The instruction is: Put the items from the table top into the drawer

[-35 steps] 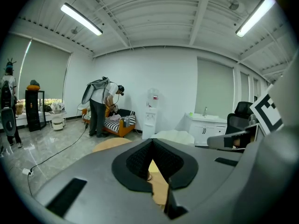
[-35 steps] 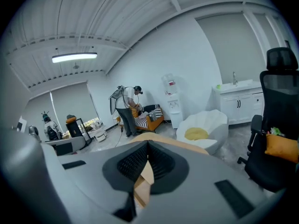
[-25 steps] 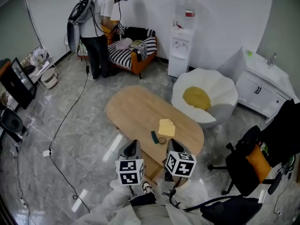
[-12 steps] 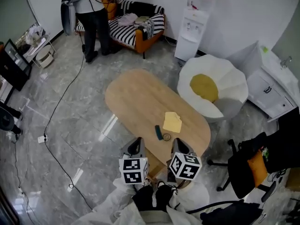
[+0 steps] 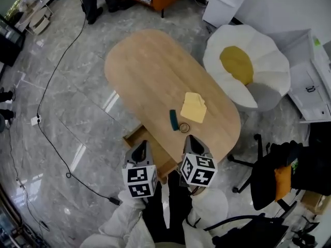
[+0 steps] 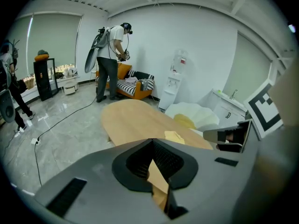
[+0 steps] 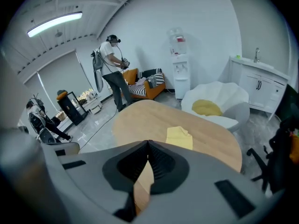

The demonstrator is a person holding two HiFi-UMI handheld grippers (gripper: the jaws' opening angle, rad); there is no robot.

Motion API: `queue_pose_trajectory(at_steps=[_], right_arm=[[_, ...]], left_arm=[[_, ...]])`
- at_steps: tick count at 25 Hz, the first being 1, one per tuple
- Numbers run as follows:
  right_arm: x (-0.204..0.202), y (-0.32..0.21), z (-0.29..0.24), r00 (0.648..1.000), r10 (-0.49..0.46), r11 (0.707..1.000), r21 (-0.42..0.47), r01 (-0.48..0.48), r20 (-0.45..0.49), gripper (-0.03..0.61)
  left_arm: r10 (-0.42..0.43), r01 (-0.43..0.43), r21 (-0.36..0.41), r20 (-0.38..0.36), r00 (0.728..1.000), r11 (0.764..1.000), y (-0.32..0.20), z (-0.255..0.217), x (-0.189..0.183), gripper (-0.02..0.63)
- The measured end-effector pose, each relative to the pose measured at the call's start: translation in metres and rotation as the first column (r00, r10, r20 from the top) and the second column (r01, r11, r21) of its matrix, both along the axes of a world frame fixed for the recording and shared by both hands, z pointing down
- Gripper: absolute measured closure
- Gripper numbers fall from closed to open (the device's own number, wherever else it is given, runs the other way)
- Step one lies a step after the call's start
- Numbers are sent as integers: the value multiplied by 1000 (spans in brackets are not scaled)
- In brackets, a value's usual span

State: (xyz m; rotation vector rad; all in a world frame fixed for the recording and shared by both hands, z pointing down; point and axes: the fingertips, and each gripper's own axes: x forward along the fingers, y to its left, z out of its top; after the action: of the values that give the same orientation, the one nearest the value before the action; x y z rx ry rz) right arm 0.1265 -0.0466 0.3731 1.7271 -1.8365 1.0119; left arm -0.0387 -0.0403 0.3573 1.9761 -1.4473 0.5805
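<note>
On the oval wooden table point(image 5: 150, 71) lie a yellow cloth point(image 5: 194, 107), a dark teal bar-shaped item point(image 5: 172, 120) and a small ring point(image 5: 184, 127) next to it. Under the table's near edge a light wooden drawer point(image 5: 133, 137) stands pulled out. My left gripper point(image 5: 141, 148) hovers over the drawer, jaws together and holding nothing. My right gripper point(image 5: 191, 140) is just short of the ring, also shut and holding nothing. In the left gripper view the left gripper point(image 6: 152, 143) points at the table with the cloth point(image 6: 174, 136) ahead. The right gripper point(image 7: 148, 143) faces the cloth point(image 7: 179, 137).
A white and yellow egg-shaped chair point(image 5: 248, 66) stands beyond the table at the right. A black office chair point(image 5: 269, 174) is close at my right. A cable point(image 5: 51, 112) runs over the marble floor at the left. A person point(image 6: 112, 64) stands by a striped sofa far back.
Both grippers have sunk toward the table's near edge. The head view has tipped down and closer, so the pulled-out drawer shows under the table. The items on the table have not moved.
</note>
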Motion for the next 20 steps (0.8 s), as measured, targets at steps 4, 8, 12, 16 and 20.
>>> queue_pose_trajectory(at_steps=[4,8,12,16,20], right_arm=[[-3,-9,27,1000,-16,1000,-5,16,0,517],[5,-8,74,1000,-16,999,-36,15,-6,517],[8,-16,124,1000,-5,999,-43,5,0,517],[6,-23,164,1000,-18,998,-60,18,10,517],[5,-19,181,999,-39,995,-89,39,10,517]], left_arm=[[-6,6,-16,-1,1000,1000,-9,32,1,614],[-36,36,-42,-7,999,998,-7,77,1,614],[-58,57,-81,-6,998,995,-10,141,0,614],[-89,88,-115,-4,996,989,-14,192,2,615],[-107,105,-136,-8,994,985,-12,210,3,615]])
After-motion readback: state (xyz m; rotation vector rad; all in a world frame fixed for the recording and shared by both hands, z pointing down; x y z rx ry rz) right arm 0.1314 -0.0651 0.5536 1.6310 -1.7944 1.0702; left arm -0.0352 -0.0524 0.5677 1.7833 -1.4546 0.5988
